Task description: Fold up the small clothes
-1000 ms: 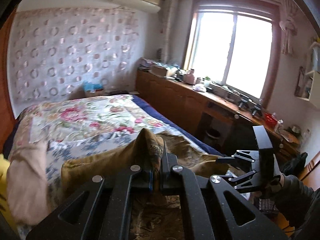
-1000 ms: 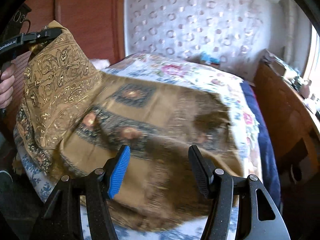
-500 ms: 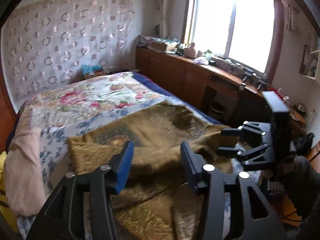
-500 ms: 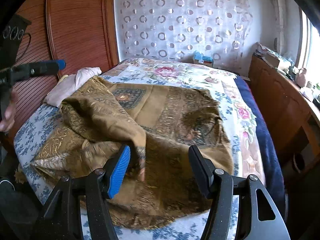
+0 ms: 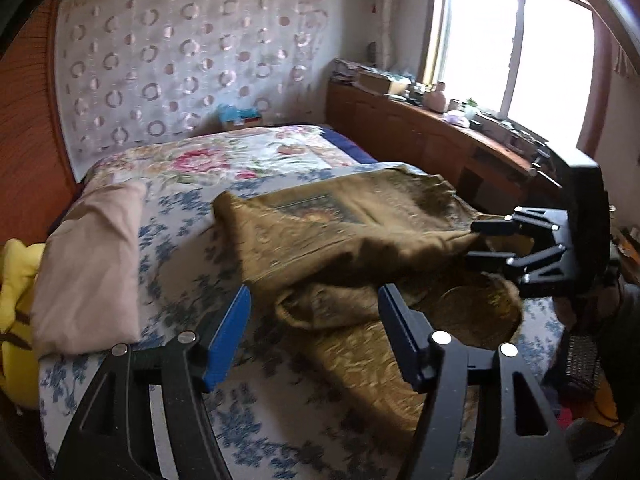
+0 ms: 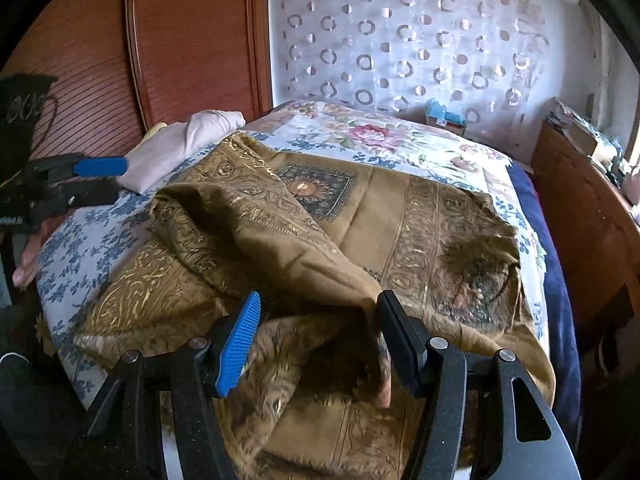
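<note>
1. Centrally, the brown patterned cloth lies rumpled on the floral bed, one fold heaped at lower centre.
2. Left claw gapes wide, empty, above the cloth's near edge.
3. Right claw stands wide; the raised fold sits between its fingers, ungripped.

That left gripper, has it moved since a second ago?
Yes. The left gripper let go of the brown cloth and drew back toward the bed's near edge, jaws now open.
</note>
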Demonstrator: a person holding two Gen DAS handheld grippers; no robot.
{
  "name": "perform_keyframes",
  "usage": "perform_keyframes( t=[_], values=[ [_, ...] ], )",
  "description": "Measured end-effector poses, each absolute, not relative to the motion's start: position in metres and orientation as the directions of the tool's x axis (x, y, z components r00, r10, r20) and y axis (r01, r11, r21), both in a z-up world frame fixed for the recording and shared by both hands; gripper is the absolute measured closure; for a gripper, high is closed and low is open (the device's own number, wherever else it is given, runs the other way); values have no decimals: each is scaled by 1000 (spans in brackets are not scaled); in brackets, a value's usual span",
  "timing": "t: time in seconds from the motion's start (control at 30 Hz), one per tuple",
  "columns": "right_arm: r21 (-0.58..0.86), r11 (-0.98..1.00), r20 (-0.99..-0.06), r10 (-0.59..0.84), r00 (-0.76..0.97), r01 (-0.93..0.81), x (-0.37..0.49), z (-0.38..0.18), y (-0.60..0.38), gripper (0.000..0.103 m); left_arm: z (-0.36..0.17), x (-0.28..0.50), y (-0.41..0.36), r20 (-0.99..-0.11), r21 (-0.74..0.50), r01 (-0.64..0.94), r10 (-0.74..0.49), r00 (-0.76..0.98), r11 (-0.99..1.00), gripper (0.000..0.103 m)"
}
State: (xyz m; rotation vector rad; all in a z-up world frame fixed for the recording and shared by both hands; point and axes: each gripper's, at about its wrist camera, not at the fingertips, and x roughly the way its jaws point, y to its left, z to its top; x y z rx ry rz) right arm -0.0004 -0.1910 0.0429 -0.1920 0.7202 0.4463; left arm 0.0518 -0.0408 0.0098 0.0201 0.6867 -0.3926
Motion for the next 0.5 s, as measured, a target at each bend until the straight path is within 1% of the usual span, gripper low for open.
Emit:
perform_keyframes(
  t=[0.1,0.27,0.33,0.37,0.4,0.43,0.5],
  values=[
    [-28,889,-698,310,646,-457,12,40,-190,40,2,51,-34,-624,-132,343,-347,701,930,36],
    [-30,885,-777,272,568,-465,32,20,-185,41,-6,51,-26,-626,-154,323,-346,699,934,36],
    [-45,879,-793,258,553,-475,37,14,-183,56,-9,50,-24,-627,-160,317,-344,699,935,36],
    [-55,873,-794,256,552,-484,36,14,-181,71,-10,50,-23,-626,-161,314,-343,700,936,36],
    [-73,869,-789,249,561,-490,35,14,-179,89,-11,50,-23,-626,-160,312,-341,701,936,36],
    [-90,865,-781,246,574,-493,33,16,-176,92,-12,50,-23,-627,-161,310,-340,701,937,36],
    [-86,858,-748,280,602,-506,24,27,-176,94,-13,49,-23,-628,-166,308,-341,700,937,36]
  ],
)
